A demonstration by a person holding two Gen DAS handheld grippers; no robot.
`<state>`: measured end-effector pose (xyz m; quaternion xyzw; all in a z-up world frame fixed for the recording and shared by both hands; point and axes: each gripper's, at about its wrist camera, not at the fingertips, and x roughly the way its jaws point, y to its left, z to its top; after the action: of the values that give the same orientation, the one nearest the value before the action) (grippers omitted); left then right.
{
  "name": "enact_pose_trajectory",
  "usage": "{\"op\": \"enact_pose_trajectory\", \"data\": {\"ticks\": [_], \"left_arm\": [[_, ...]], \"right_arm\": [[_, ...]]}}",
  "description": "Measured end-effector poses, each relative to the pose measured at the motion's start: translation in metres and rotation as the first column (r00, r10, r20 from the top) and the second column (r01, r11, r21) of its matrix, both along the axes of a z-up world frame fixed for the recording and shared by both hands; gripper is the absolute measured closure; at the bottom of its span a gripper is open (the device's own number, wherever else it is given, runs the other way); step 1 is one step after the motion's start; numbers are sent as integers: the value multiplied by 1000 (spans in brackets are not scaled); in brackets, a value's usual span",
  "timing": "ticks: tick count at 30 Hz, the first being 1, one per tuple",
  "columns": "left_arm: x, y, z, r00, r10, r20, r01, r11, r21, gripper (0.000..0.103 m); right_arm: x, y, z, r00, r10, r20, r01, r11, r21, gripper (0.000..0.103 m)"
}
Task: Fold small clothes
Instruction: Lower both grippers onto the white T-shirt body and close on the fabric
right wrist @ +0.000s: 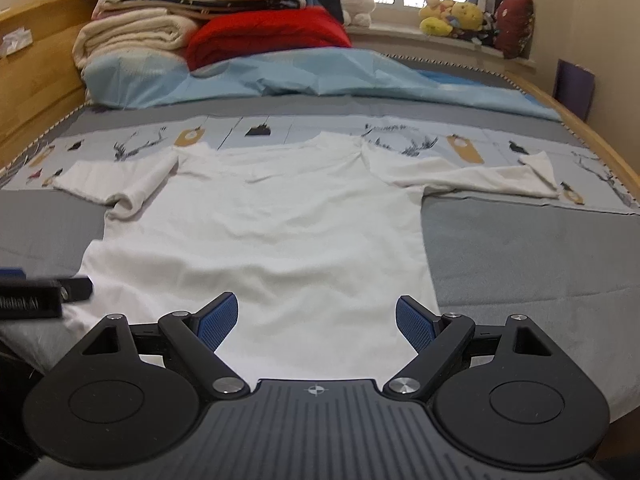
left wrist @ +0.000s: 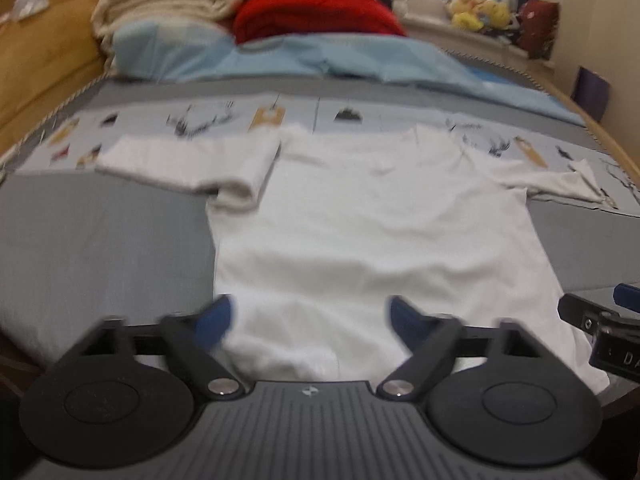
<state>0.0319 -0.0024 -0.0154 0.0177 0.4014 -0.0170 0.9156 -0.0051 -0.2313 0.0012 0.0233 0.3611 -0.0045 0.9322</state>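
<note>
White t-shirt flat on grey bed, long axis running away from cameras, collar far, hem near, sleeves out sideways. Left gripper and right gripper over hem, both jaws apart, holding nothing

White T-shirt, unpatterned, on a plain grey bedspread. Pale blue band across the spread, printed with black branch motifs and ochre tags. Light blue sheet; red blanket; cream blanket. Yellow plush toys. Honey-coloured wooden bed frame. Gripper fingers black, pads blue.
</note>
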Motion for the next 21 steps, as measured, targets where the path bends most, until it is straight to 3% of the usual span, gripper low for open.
{"op": "enact_pose_trajectory", "data": {"ticks": [2, 3, 4, 9, 12, 15, 19, 21], "left_arm": [[13, 1, 9, 999, -47, 18, 47, 999, 11, 49], [20, 2, 13, 997, -70, 27, 70, 997, 18, 54], [29, 3, 18, 995, -92, 37, 91, 995, 28, 62], [83, 15, 35, 987, -155, 47, 154, 988, 22, 63], [114, 28, 31, 985, -173, 23, 173, 985, 7, 63], [134, 49, 15, 988, -157, 12, 157, 987, -15, 63], [165, 80, -14, 992, -58, -114, 49, 996, -78, 63], [181, 90, -18, 994, -24, -110, 14, 996, -92, 63]], "right_arm": [[-1, -5, 2, 1000, -14, 20, 14, 1000, 28, 23], [-1, -6, 3, 1000, -23, 8, 22, 999, 41, 23], [2, -4, 2, 998, -26, -58, 28, 999, 38, 23], [1, -10, 4, 996, -71, 59, 71, 997, 8, 23], [4, -17, 2, 994, -94, 48, 93, 995, 24, 23], [10, -28, 5, 992, -113, 60, 108, 992, 70, 36], [32, -48, 12, 992, -114, 52, 108, 988, 108, 73], [52, -59, 17, 991, -105, 79, 97, 990, 102, 80]]}}
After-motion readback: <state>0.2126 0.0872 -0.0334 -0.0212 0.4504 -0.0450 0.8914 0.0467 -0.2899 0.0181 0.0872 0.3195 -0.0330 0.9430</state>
